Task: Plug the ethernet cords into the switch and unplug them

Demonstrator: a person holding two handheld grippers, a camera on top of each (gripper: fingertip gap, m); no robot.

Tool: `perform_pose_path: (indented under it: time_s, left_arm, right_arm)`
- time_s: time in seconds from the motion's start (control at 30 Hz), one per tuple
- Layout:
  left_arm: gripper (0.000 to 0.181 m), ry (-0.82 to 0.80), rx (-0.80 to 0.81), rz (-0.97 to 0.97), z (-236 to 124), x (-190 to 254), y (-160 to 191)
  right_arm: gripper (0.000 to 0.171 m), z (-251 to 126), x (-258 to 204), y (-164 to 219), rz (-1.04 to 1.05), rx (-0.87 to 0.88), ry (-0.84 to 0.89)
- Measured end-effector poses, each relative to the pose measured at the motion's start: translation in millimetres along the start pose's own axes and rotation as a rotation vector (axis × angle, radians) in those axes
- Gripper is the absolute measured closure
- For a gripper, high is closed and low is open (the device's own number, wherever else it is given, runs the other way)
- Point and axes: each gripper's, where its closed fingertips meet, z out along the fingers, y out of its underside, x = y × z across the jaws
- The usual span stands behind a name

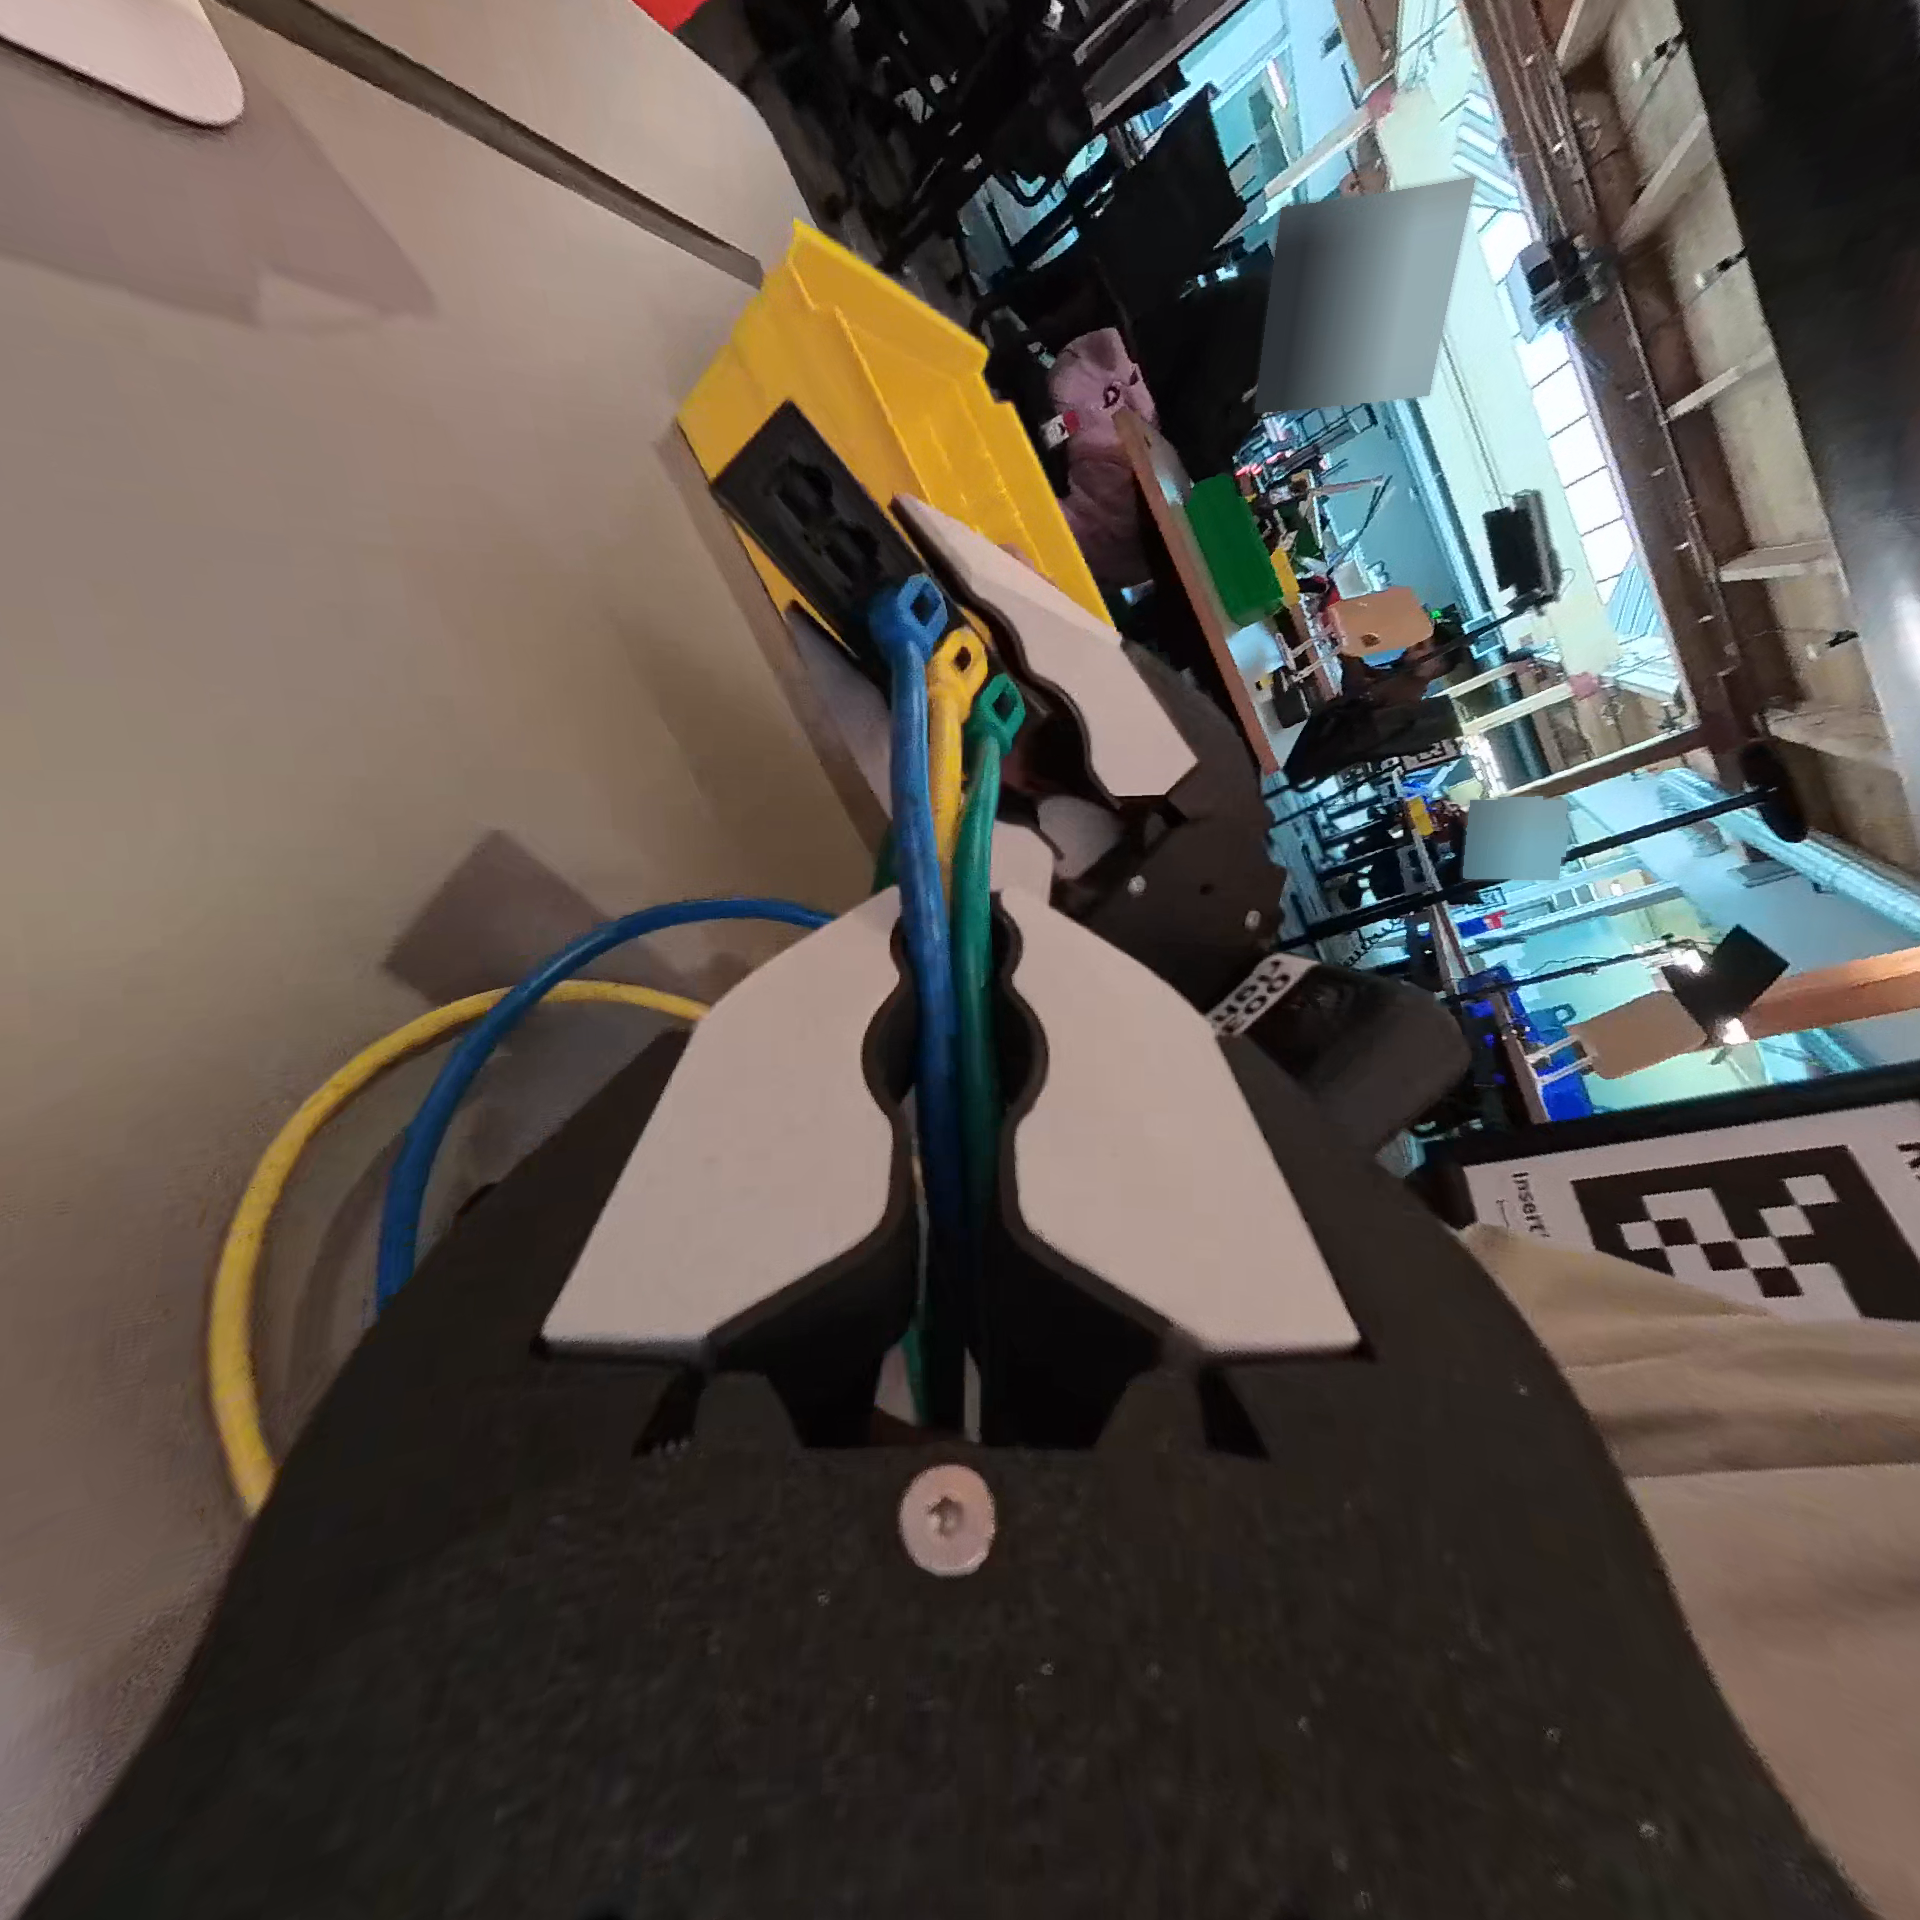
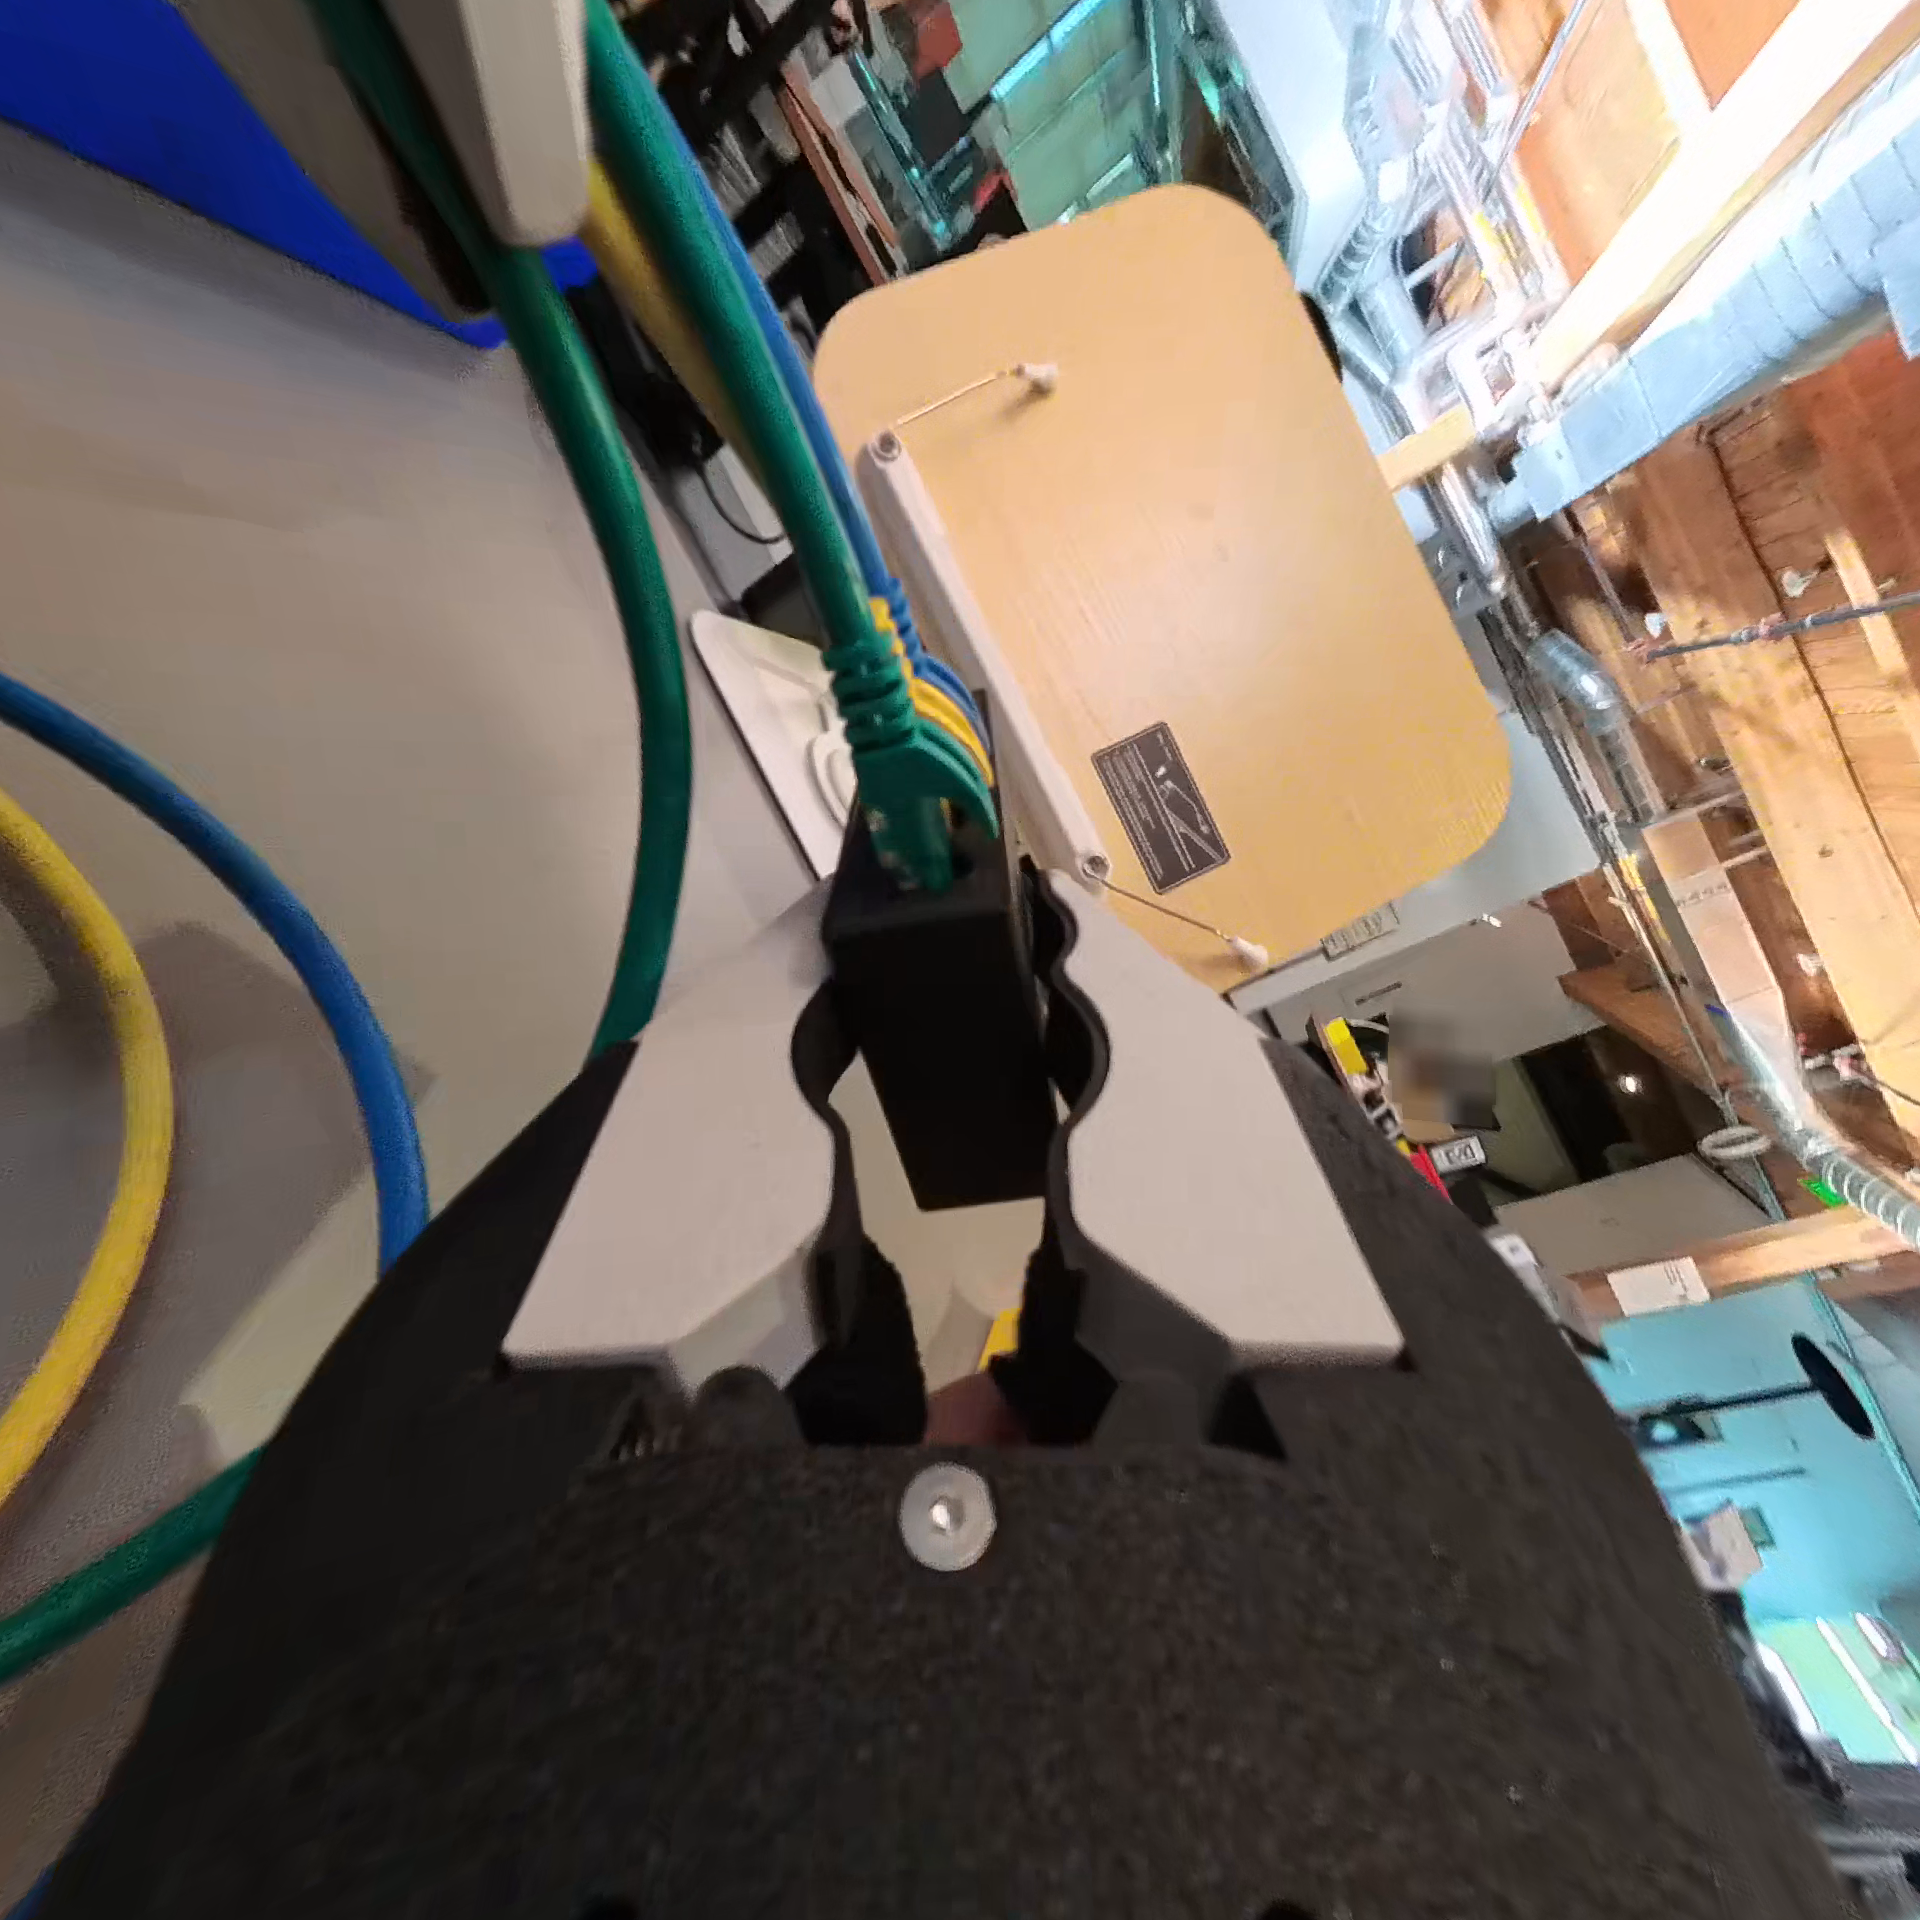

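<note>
— Workshop clutter fills the background behind us: shelves, wooden beams, a light wooden chair seat (image 2: pixel 1164 582). What is the biggest thing near the switch?

— We see the pale grey table (image 1: pixel 312 623) under everything, and on it, just behind the switch in the left wrist view, a yellow bin (image 1: pixel 883 384). We cannot tell what it holds; only its ribbed outside faces us.

— And the switch itself?

— We hold it. The small black switch (image 2: pixel 951 1049) sits lifted off the table between the white fingers (image 2: pixel 1174 1132) of our right gripper (image 2: pixel 940 935), which are narrowed onto its two sides. From the left wrist view the same switch (image 1: pixel 821 520) shows its port face, with that gripper (image 1: pixel 1039 665) beside it.

— What is in the ports?

— We count three cords plugged in side by side: the blue cord (image 1: pixel 920 831) farthest from the right gripper, the yellow cord (image 1: pixel 948 748) in the middle, the green cord (image 1: pixel 982 862) nearest that gripper. Two ports beyond the blue plug look open.

— Where do the cords run from the switch?

— We have them gathered down into our left gripper (image 1: pixel 951 914), whose fingers (image 1: pixel 769 1132) are drawn close around the bundle. Below the switch, blue and yellow loop out over the table and curve back.

— Anything smaller?

— We see the green plug's (image 2: pixel 894 769) ribbed boot standing out of the switch.
</note>
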Motion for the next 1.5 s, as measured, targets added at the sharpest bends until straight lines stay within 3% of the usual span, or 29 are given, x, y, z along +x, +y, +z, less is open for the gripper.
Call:
perform_pose_path:
  time_s: [0.1, 0.23, 0.43, 0.53, 0.67, 0.87, 1.07, 1.23, 1.5]
  left_arm:
    - [0.169, -0.017, -0.012, 0.105, -3, -5, 10]
    - [0.134, 0.014, 0.001, 0.338, -23, 0, 15]
    - [0.138, -0.034, 0.176, 0.612, -84, -5, -25]
    - [0.134, -0.191, 0.029, 0.896, -73, -29, -19]
    - [0.149, -0.249, -0.067, 1.193, -36, -39, -2]
    - [0.144, -0.014, -0.210, 1.261, 1, -32, 21]
    - [0.150, 0.195, -0.355, 1.274, 13, -20, 38]
    - [0.161, 0.340, -0.298, 1.246, 14, -5, 35]
    - [0.160, 0.447, -0.167, 1.182, 14, 9, 32]
  right_arm:
    - [0.142, 1, -18, 1, -0.037, 0.025, -0.074]
    - [0.143, -4, -41, -1, -0.038, 0.099, -0.176]
    - [0.143, -10, -70, 9, -0.010, 0.137, -0.248]
    - [0.142, -16, -79, 4, 0.108, 0.178, -0.303]
    - [0.142, -23, -85, -10, 0.319, 0.212, -0.505]
    - [0.142, -34, -77, -29, 0.417, 0.415, -0.525]
    - [0.142, -42, -83, -36, 0.474, 0.488, -0.566]
    - [0.142, -47, -75, -44, 0.567, 0.540, -0.592]
    - [0.142, -53, -70, -53, 0.641, 0.589, -0.627]
